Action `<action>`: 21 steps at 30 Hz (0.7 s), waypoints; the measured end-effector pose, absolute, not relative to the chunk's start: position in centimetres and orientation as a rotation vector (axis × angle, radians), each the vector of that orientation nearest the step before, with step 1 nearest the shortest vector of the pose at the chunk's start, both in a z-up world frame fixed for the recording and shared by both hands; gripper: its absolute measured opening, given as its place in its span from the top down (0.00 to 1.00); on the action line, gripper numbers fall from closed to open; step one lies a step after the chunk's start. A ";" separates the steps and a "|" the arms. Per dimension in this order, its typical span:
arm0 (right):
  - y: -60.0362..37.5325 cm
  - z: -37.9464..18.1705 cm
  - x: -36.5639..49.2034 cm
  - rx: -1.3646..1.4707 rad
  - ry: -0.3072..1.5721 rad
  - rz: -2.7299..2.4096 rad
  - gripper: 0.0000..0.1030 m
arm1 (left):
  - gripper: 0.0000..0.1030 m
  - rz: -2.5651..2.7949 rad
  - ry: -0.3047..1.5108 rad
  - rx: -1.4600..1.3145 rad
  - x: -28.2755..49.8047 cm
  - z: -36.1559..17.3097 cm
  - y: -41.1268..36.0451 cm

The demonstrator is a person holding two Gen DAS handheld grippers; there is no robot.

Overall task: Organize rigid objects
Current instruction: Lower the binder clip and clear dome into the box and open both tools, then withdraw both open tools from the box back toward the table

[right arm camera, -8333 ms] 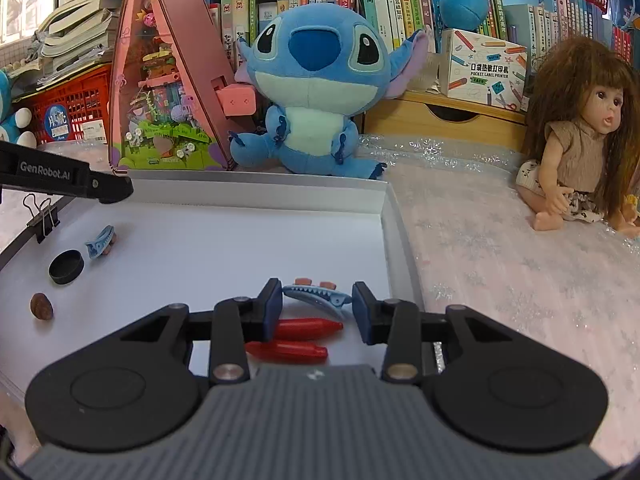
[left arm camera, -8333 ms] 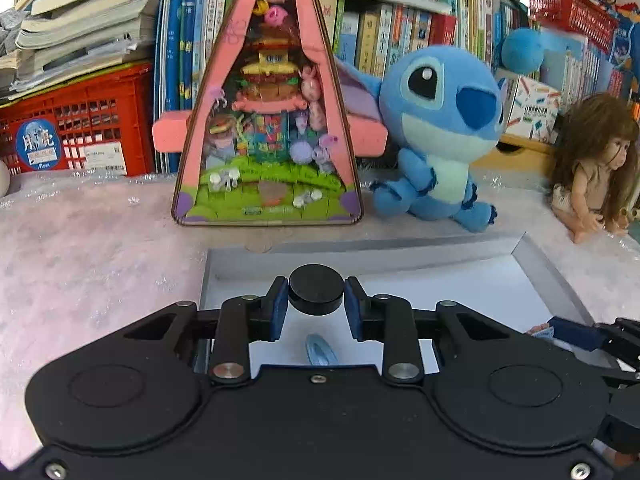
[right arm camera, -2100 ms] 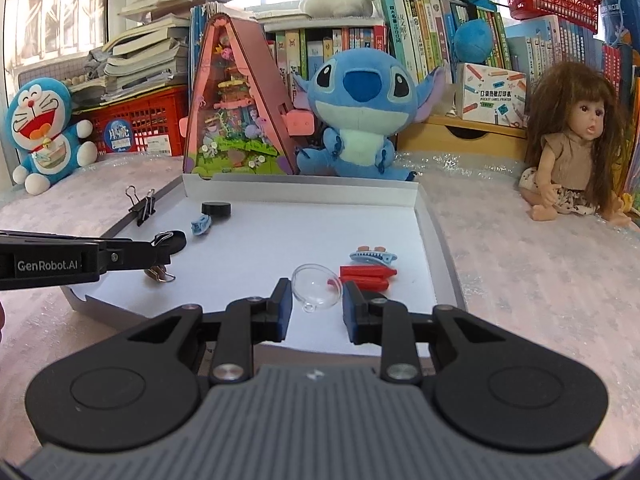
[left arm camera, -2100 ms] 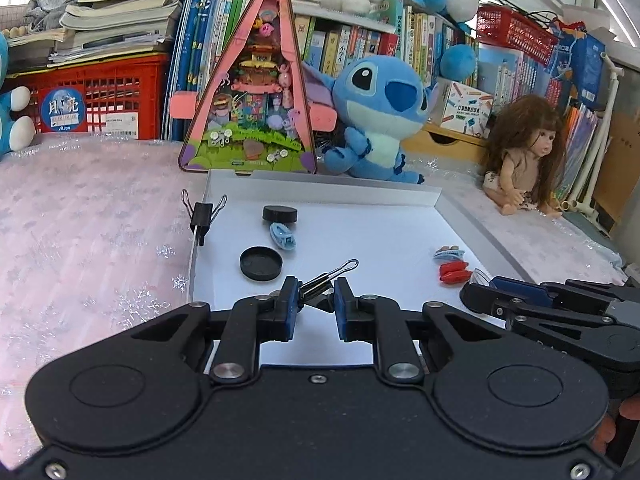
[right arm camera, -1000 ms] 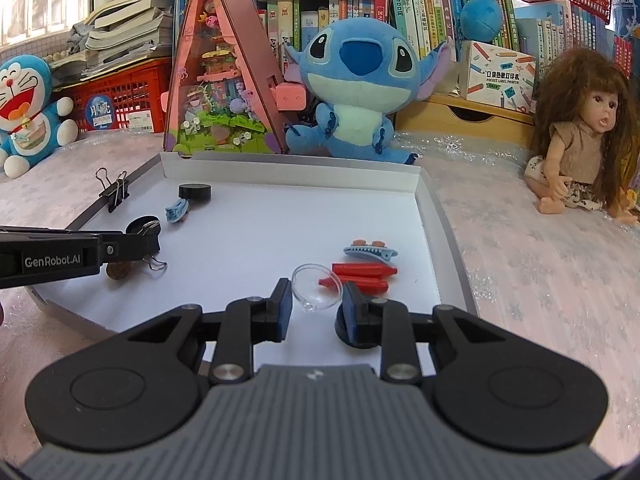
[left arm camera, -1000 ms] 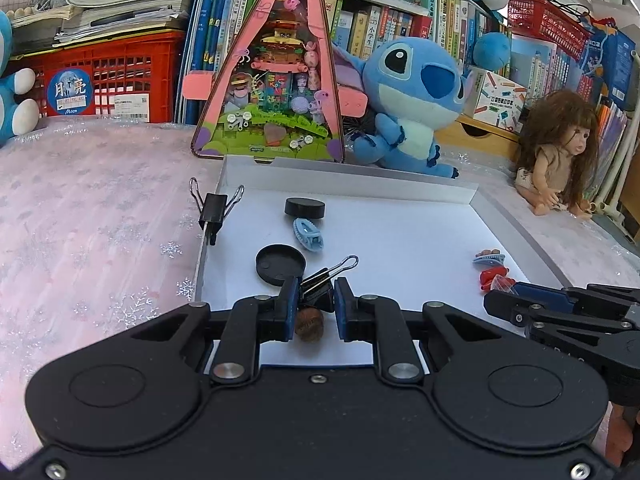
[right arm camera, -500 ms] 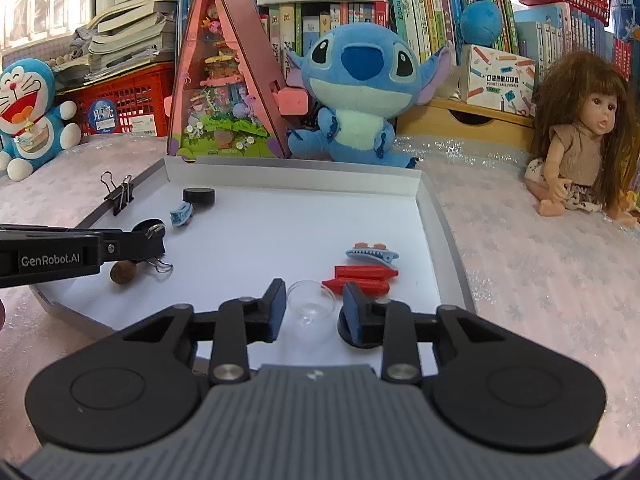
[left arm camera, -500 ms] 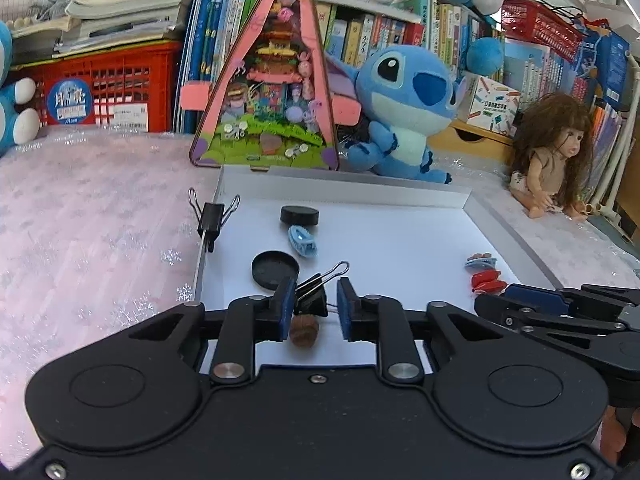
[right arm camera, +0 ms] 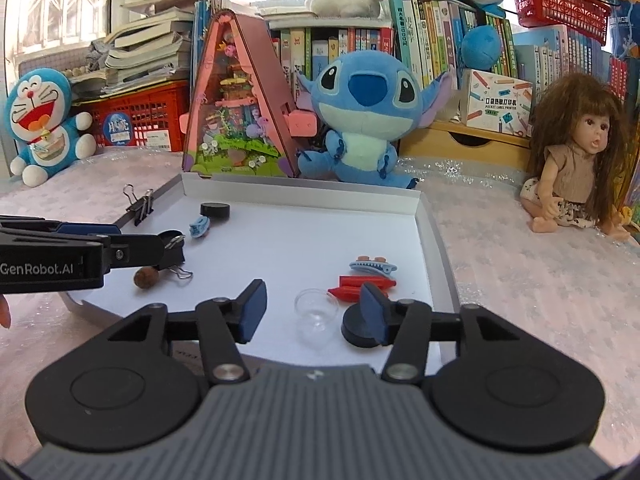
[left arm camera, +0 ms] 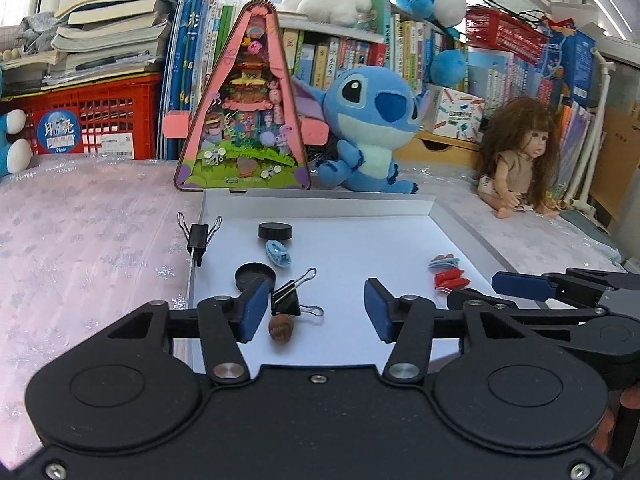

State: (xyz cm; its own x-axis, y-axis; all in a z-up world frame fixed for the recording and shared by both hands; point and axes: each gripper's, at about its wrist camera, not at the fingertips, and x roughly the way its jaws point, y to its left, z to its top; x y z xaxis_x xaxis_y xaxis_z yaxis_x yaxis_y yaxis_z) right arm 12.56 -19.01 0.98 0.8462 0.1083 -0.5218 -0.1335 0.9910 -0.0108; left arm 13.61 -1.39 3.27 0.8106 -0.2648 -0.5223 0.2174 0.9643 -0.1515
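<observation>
A white tray point(left arm camera: 320, 202) point(right arm camera: 300, 192) holds the small items. My left gripper point(left arm camera: 316, 312) point(right arm camera: 140, 238) hangs over its near left corner, jaws opening. A black binder clip point(left arm camera: 288, 296) point(right arm camera: 176, 252) lies free between them, beside a brown nut point(left arm camera: 281, 327) point(right arm camera: 146, 277). My right gripper point(right arm camera: 312, 312) point(left arm camera: 474, 290) is at the near right, jaws also opening. A clear plastic cup point(right arm camera: 316, 308) rests on the tray between its pads, untouched. A black puck point(right arm camera: 358, 330) sits by the right pad. Red clips point(right arm camera: 362, 286) point(left arm camera: 450, 278) and a blue shark clip point(right arm camera: 374, 266) lie just beyond.
A black lid point(left arm camera: 254, 274), a blue hair clip point(left arm camera: 277, 252), another black puck point(left arm camera: 275, 231) and a binder clip point(left arm camera: 199, 234) on the tray's left rim. Behind the tray stand a pink triangular toy house point(left arm camera: 244, 120), a blue plush point(left arm camera: 372, 128) and a doll point(left arm camera: 516, 160).
Both grippers went from shut to open. The left one let the binder clip down by the nut and drew up and back. The right one released the clear cup onto the tray.
</observation>
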 end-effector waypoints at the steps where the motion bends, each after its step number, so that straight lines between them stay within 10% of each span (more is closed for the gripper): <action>1: -19.0 1.1 12.3 -0.047 0.543 0.130 0.32 | 0.49 -0.263 0.568 -0.085 13.3 3.4 -1.4; 21: -18.8 1.6 7.0 -0.065 0.478 0.176 0.21 | 0.39 -0.358 0.545 -0.030 7.1 3.9 -1.1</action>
